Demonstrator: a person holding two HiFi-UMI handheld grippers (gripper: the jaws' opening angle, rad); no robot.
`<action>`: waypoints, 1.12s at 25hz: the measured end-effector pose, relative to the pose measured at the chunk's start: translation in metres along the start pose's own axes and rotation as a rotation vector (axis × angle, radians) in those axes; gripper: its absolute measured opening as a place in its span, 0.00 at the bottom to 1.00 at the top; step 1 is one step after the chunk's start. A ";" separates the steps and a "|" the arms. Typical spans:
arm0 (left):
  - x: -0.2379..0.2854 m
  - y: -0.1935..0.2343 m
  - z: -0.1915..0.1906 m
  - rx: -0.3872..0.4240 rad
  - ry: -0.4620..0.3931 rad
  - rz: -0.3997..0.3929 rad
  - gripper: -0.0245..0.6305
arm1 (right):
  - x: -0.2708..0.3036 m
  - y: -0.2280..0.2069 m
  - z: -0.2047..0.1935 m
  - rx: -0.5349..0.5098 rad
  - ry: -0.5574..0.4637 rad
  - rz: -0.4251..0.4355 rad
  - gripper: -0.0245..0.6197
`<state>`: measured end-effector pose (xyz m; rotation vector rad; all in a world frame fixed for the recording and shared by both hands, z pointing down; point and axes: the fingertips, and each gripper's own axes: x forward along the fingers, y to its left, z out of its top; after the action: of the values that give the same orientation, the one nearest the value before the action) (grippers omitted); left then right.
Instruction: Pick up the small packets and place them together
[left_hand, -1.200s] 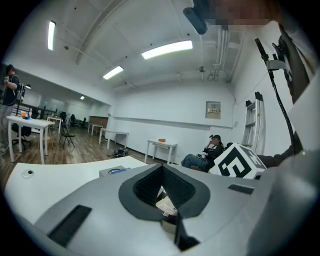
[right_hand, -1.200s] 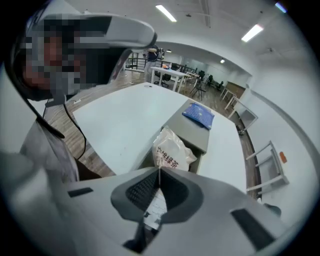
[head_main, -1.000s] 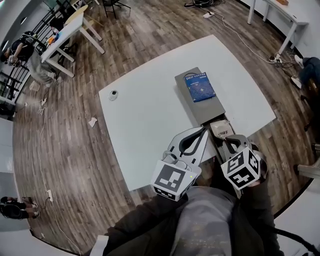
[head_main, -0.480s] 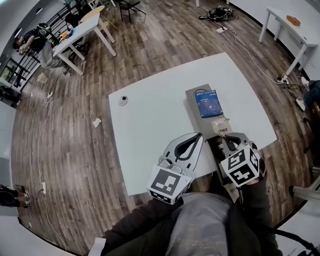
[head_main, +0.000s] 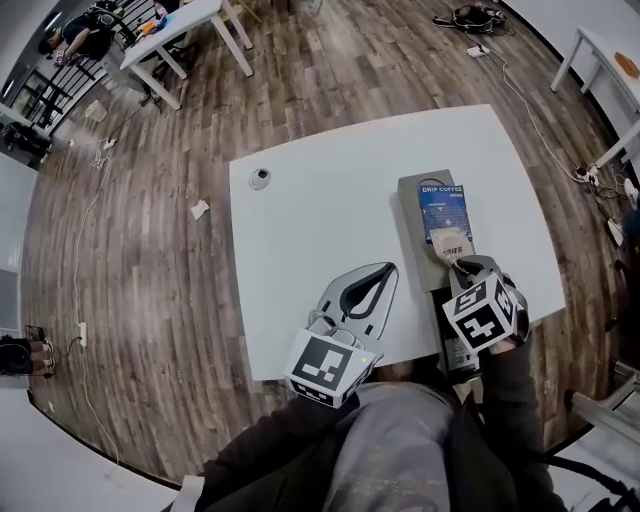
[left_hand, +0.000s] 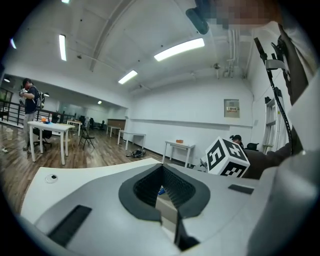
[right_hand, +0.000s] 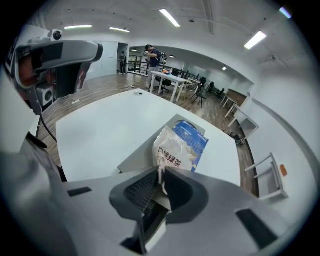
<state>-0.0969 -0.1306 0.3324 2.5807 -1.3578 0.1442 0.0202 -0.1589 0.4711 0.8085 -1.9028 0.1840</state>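
Head view, table: we look steeply down on a white table (head_main: 320, 230) standing on a wood floor.
Head view, grey tray: a long grey tray (head_main: 415, 188) lies on the right part of the table, with a blue drip-coffee pack (head_main: 442, 207) lying flat in it.
Head view, right hand-held gripper: our right hand-held gripper (head_main: 456, 262) points steeply down at the near end of the tray. A small packet (head_main: 450, 243), pale and crinkled, sticks out from its tips over the near edge of the blue pack.
Head view, left hand-held gripper: our left hand-held gripper (head_main: 386, 269) lies over the near table edge, well to the left of the tray, its tips together.
Head view, far side: a small round thing (head_main: 260, 178) sits alone near the far left corner.
Left gripper view, jaws: we see the left hand-held gripper (left_hand: 162, 167) with its ribbed pads meeting at the tips and nothing between them.
Left gripper view, surroundings: the table (left_hand: 100, 170) stretches ahead, the small round thing (left_hand: 51, 177) is at far left, and the right one's marker cube (left_hand: 226, 157) shows to the right.
Right gripper view, jaws: the right hand-held gripper (right_hand: 161, 172) is pinched on the bottom edge of the small packet (right_hand: 172, 149), which stands up from the pads.
Right gripper view, packet's place: behind the packet we see the blue drip-coffee pack (right_hand: 196, 141) in the grey tray (right_hand: 142, 150) on the table (right_hand: 100, 127). We cannot tell whether the packet touches the pack.
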 end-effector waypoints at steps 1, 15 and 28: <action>0.000 0.003 -0.002 -0.006 0.005 0.006 0.04 | 0.002 0.002 0.000 0.005 0.002 0.013 0.11; -0.009 -0.010 0.001 0.002 -0.010 -0.011 0.04 | -0.030 0.009 0.018 0.096 -0.158 0.046 0.30; 0.001 -0.084 -0.003 0.031 -0.007 -0.181 0.04 | -0.079 0.008 -0.048 0.184 -0.188 -0.021 0.30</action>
<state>-0.0271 -0.0842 0.3230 2.7157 -1.1253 0.1279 0.0711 -0.0949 0.4284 0.9984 -2.0746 0.2812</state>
